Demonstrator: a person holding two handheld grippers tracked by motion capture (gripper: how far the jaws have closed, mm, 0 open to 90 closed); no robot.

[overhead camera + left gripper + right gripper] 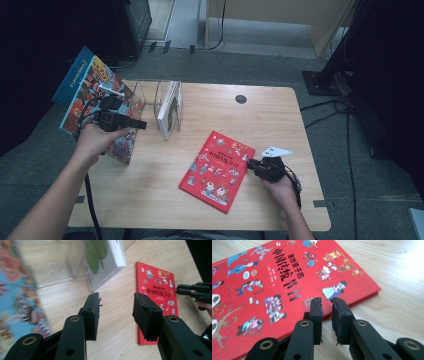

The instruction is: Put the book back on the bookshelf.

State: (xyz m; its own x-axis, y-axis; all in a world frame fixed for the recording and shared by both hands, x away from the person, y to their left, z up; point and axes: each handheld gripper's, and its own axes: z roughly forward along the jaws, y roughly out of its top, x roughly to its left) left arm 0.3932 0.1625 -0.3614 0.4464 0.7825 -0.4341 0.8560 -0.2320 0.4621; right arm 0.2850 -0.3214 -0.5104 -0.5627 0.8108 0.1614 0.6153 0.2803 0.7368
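A red picture book (217, 170) (156, 290) (274, 285) lies flat on the wooden table (280, 120), right of centre. My right gripper (250, 162) (326, 300) sits low at the book's right edge; its jaws stand a narrow gap apart with nothing between them. The same gripper (178, 289) appears far off in the left gripper view. My left gripper (142, 124) (116, 296) is open and empty above the table's left side. Beside it a blue, busy-patterned book (90, 95) (15, 295) stands tilted at the left edge. What props it up is hidden.
A clear acrylic rack (150, 95) (52, 272) stands at the back left with a white book (170, 107) (105, 260) upright in it. A round cable hole (241, 99) sits near the far edge. Cables and a stand base (320, 82) lie on the floor at right.
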